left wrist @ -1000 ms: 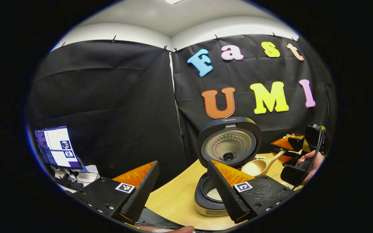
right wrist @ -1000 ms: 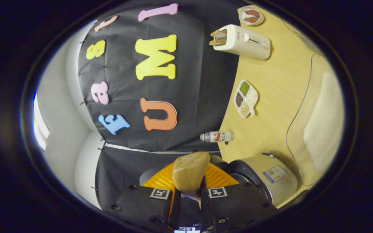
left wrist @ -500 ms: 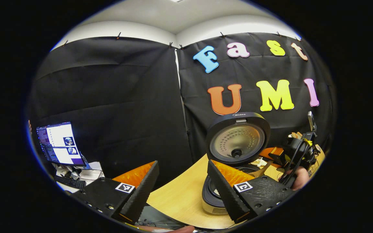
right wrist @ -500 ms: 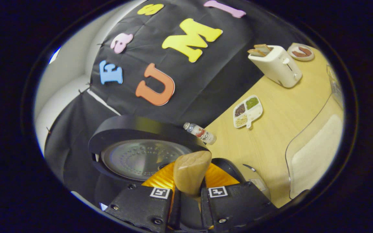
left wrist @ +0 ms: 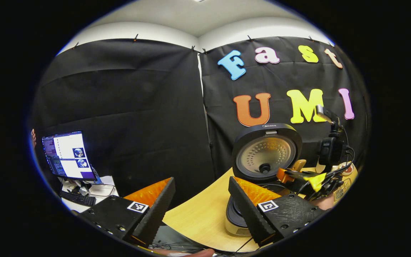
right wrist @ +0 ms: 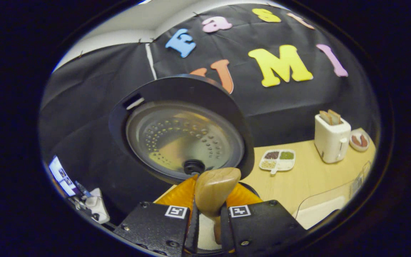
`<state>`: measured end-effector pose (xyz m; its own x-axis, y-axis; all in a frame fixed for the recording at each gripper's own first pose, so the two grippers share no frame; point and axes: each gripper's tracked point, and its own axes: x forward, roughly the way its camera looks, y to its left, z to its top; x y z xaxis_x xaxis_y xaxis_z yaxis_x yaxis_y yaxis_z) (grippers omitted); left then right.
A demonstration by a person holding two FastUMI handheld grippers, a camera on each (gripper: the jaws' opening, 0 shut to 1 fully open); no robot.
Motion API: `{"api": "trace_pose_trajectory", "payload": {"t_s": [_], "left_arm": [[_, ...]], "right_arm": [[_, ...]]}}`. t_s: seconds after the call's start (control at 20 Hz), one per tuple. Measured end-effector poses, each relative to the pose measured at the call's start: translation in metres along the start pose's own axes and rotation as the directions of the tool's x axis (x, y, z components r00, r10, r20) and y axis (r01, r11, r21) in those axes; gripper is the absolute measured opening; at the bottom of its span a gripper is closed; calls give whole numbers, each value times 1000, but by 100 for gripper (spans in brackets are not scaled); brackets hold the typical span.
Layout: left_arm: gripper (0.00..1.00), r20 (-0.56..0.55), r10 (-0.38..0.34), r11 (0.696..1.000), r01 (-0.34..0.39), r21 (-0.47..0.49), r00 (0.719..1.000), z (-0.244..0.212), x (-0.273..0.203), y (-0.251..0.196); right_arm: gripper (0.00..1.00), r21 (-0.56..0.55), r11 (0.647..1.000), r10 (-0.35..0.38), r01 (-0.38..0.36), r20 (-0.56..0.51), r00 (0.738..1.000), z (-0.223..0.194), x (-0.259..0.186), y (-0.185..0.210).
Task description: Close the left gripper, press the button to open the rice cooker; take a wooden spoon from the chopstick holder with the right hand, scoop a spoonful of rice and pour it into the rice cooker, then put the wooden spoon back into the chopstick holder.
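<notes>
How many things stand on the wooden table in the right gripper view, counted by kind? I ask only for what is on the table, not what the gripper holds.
Rice cooker, lid open: 1
Toaster with bread in its slots: 1
Divided dish of beans and grains: 1
Small round plate: 1
Clear container at the near edge: 1
Total: 5

One brand — "Midea" — stands on the rice cooker lid (left wrist: 267, 150) rim.

Even overhead light, fisheye-warped edges.
</notes>
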<state>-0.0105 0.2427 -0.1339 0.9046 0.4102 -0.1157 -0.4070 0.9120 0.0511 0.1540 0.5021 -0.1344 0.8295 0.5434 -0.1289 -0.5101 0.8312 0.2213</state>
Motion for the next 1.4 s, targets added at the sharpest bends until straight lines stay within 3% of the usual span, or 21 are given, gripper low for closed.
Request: {"api": "trace_pose_trajectory", "payload": {"t_s": [0.1, 0.25, 0.35, 0.6, 0.75, 0.85, 1.0, 1.15, 1.2, 1.25, 1.35, 1.4], "left_arm": [[95, 3, 1, 1000, -1, 0, 1000, 1, 0, 2], [96, 6, 6, 1000, -6, 1, 1000, 1, -2, 3], [96, 6, 9, 1000, -9, -2, 1000, 0, -1, 6], [96, 7, 10, 1000, -10, -1, 1000, 2, -1, 6], [96, 6, 12, 1000, -12, 3, 1000, 1, -1, 9], [95, 9, 14, 1000, -14, 6, 1000, 2, -1, 10], [96, 11, 16, 1000, -16, 7, 1000, 3, -1, 12], [95, 14, 18, 1000, -18, 14, 1000, 5, -1, 12], [96, 16, 18, 1000, -18, 16, 1000, 6, -1, 12], [96, 15, 17, 1000, -17, 17, 1000, 6, -2, 13], [96, 14, 12, 1000, -12, 18, 1000, 7, -2, 11], [96, 16, 9, 1000, -9, 21, 1000, 8, -2, 9]], "right_arm": [[30, -116, 993, 22, -21, 4, 1000, 1, 1, 16], [30, -325, 945, 42, -33, 20, 999, 2, -1, 32], [30, -403, 915, 52, -38, 26, 998, -2, -1, 42], [30, -490, 870, 69, -52, 18, 997, -11, 1, 44], [30, -438, 897, 73, -61, 10, 997, -14, 0, 40], [30, -366, 928, 82, -73, 11, 997, -10, 0, 35], [30, -129, 984, 127, -126, -1, 992, -5, -1, 35], [30, 148, 976, 158, -158, 13, 987, 12, -3, 25], [30, 261, 951, 165, -165, 22, 986, 17, -4, 20], [30, 394, 902, 179, -178, 33, 983, 24, -6, 14], [29, 630, 754, 185, -189, 72, 980, 38, -10, -4], [29, 688, 704, 164, -177, 84, 983, 44, -14, -18]]}}
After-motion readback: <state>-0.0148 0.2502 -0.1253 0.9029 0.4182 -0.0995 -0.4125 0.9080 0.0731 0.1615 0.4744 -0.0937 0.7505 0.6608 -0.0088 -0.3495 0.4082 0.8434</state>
